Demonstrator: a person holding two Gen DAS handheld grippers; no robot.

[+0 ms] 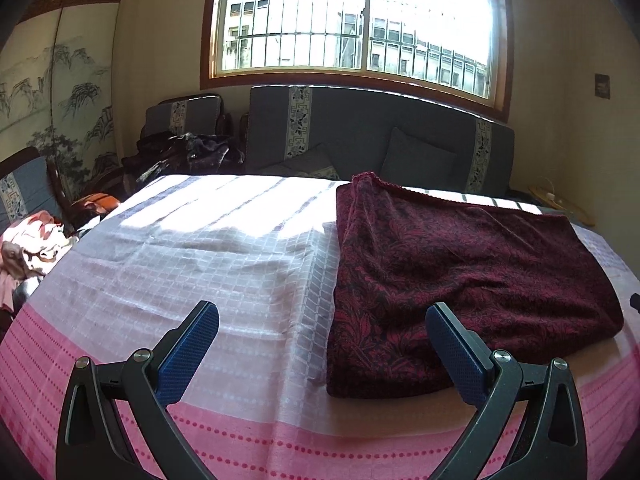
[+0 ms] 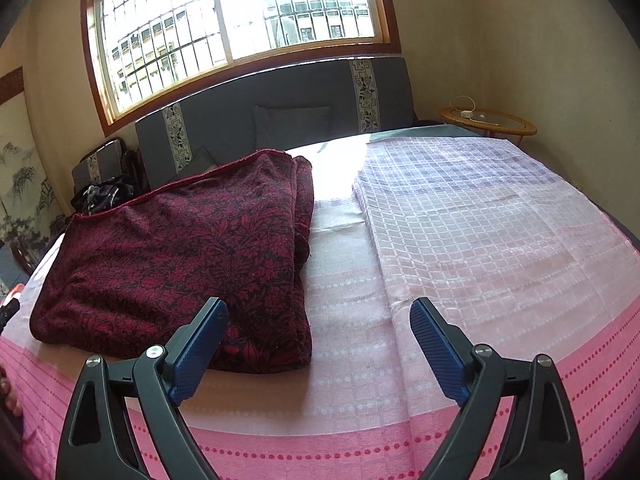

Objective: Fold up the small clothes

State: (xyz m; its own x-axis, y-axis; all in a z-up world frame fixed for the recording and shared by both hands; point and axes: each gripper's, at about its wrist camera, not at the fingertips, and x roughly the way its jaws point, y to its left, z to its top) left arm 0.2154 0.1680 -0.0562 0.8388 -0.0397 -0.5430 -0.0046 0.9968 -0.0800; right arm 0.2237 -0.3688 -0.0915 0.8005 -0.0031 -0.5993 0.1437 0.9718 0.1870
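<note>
A dark red patterned garment (image 1: 460, 276) lies folded into a thick rectangle on the pink and white checked cover (image 1: 200, 264). In the left wrist view it is on the right half; in the right wrist view the garment (image 2: 180, 256) is on the left half. My left gripper (image 1: 322, 322) is open and empty, its right finger over the garment's near left corner. My right gripper (image 2: 318, 320) is open and empty, its left finger over the garment's near right corner. Neither gripper holds cloth.
A grey sofa (image 1: 360, 136) with cushions stands behind the cover under a barred window. A pile of pink and white clothes (image 1: 28, 248) lies at the left edge. Dark clothes (image 1: 188, 156) sit on a chair. A round wicker side table (image 2: 488, 122) stands at the far right.
</note>
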